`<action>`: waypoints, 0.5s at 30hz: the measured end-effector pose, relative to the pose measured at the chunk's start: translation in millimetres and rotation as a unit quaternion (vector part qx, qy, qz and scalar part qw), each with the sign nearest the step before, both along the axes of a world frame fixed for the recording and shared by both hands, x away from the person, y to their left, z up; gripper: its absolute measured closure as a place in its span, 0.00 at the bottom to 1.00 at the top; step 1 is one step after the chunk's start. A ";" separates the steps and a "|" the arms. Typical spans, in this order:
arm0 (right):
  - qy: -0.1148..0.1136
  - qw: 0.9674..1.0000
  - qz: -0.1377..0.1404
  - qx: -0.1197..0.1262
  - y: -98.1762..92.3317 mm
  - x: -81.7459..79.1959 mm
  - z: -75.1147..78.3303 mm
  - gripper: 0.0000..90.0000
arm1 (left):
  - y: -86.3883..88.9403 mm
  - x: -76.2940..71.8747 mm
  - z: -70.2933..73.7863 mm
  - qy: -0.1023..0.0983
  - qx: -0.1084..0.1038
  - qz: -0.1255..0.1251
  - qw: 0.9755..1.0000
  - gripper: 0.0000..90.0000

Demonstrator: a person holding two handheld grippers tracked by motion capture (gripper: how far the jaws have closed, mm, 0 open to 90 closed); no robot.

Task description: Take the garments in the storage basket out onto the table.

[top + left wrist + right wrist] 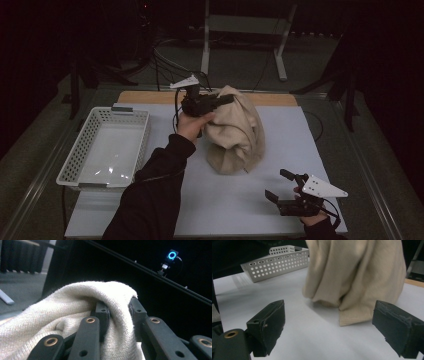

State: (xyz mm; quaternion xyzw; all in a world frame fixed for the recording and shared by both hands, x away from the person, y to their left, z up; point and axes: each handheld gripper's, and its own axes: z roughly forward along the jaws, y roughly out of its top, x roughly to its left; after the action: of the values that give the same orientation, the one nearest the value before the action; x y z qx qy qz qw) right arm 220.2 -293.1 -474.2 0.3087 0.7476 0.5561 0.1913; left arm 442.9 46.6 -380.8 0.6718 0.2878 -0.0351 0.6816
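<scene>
So we've got the left gripper (226,99) clamped on a beige sweater (235,132) at table centre (hem touching the white mat (280,200)); right gripper (280,186) near-right, jaws wide, holding nothing; basket (80,155) at left.

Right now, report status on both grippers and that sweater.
Left gripper shut on cream sweater, bunched, hem on table. Right gripper open, low beside it. White basket far left, nothing in the way.
</scene>
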 end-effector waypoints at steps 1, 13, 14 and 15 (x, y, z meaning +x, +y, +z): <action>0.002 1.000 0.000 0.000 -0.2 -0.2 0.0 0.13 | -5.2 1.2 -6.5 0.004 0.004 -0.003 1.000 0.84; 0.003 1.000 -0.004 -0.001 -1.2 0.3 -1.0 0.13 | -35.8 9.6 -60.5 0.032 0.053 -0.001 0.998 0.78; 0.004 1.000 -0.005 -0.002 -1.4 0.5 -1.4 0.13 | -35.8 9.4 -62.0 0.030 0.059 0.002 0.998 0.76; 0.004 1.000 -0.005 -0.002 -1.5 0.6 -1.6 0.13 | -35.7 9.2 -63.4 0.032 0.066 0.004 0.997 0.73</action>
State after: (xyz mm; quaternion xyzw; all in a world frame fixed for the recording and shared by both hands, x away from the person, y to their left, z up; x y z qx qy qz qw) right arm 220.8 -294.6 -475.8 0.3139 0.7481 0.5523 0.1916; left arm 452.1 10.8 -444.1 0.7126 0.3138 -0.0343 0.6265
